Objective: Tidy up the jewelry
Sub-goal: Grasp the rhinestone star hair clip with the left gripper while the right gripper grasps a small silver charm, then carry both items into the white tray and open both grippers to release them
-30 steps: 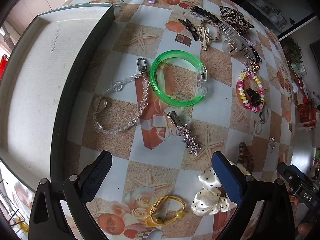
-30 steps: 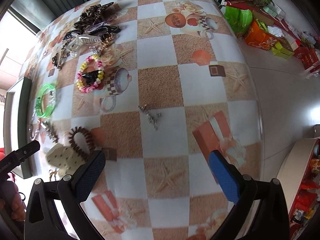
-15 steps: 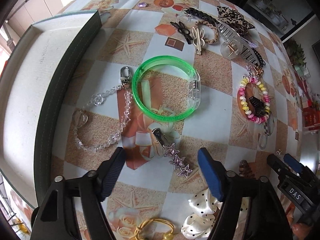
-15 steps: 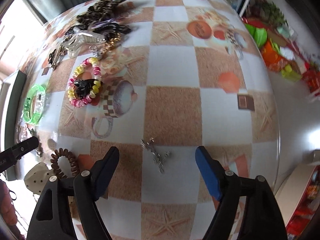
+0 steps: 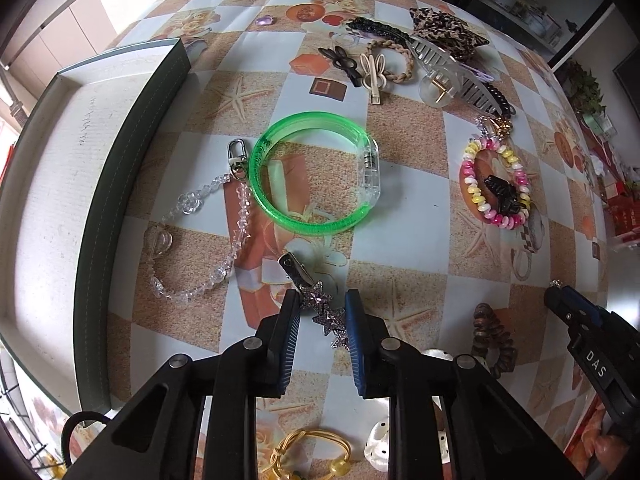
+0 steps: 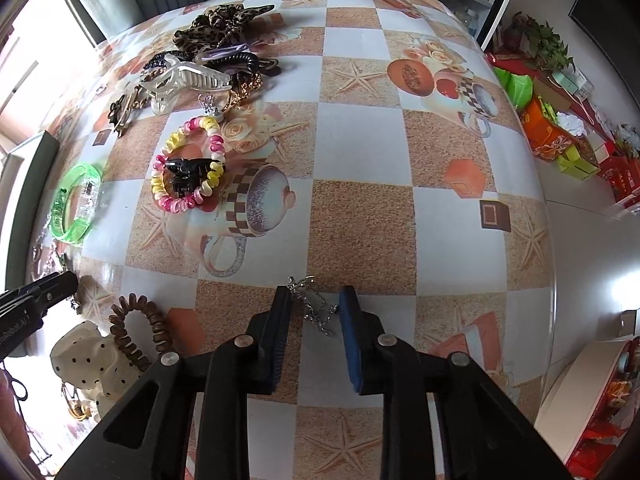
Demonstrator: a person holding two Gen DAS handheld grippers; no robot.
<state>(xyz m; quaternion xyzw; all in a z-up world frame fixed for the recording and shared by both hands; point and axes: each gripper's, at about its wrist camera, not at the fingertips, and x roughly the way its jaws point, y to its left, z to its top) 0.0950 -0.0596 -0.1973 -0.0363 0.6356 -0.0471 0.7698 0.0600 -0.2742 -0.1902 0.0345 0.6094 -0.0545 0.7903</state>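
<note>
The left claw (image 5: 320,320) sits low over the worktop (image 5: 412,184) with its jaws narrowed around the star hair clip (image 5: 320,304); the pads flank the rhinestone stars closely, but full contact cannot be confirmed, so the claw reads as partly apart, not clamped. The right claw (image 6: 314,310) is in the same condition around the small rhinestone charm (image 6: 314,306): jaws close on either side, a slight gap visible. Both items are judged light, rigid in their metal parts and prone to slip or pivot under the pads; take the star hair clip across the star row or the flat metal clip end, and take the charm across its widest section, since its thin links may rotate out of a narrow hold. Beyond the left claw lies the clear bead chain (image 5: 208,240), judged limp and liable to trail, best lifted at its metal clasp. Just beside it rests the green bangle (image 5: 316,172), stiff and smooth; grip it across the rim. The open tray (image 5: 132,184) stands to the left of these, its interior bare, and is the likely destination. Farther out, the coiled pink and yellow hair tie (image 6: 188,164) encircles a small black claw clip (image 6: 186,172). At the far edge, the clear claw clip (image 6: 184,80) and leopard scrunchie (image 6: 220,26) lie clustered together.
</note>
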